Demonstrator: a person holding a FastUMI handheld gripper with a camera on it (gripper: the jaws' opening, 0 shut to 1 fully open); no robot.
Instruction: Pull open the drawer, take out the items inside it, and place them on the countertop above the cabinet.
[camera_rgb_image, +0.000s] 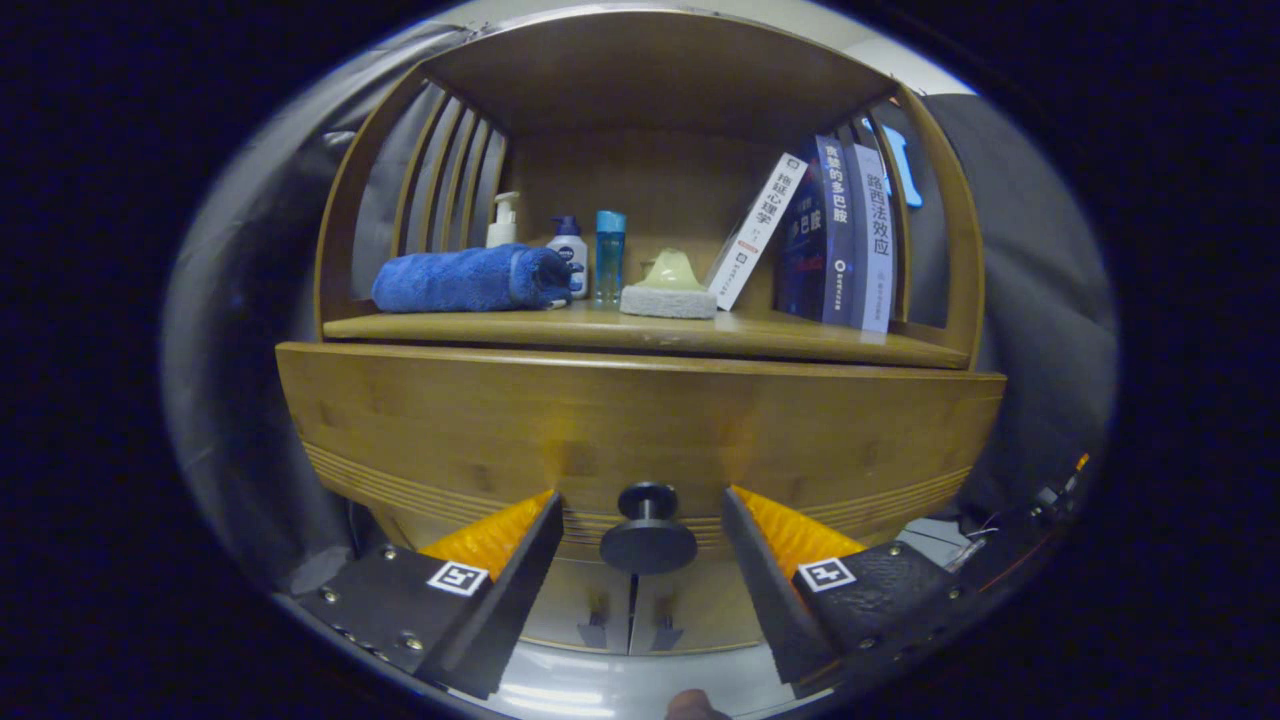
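The claw (640, 535) stands wide, its 2 fingers either side of the drawer (640, 425) knob (648, 530), neither touching it.

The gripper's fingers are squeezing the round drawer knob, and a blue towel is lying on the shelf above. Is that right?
Not quite. In the gripper view the gripper is open: the round drawer knob sits between its fingers with a gap on each side, so nothing is squeezing it. The blue towel does lie on the shelf above.
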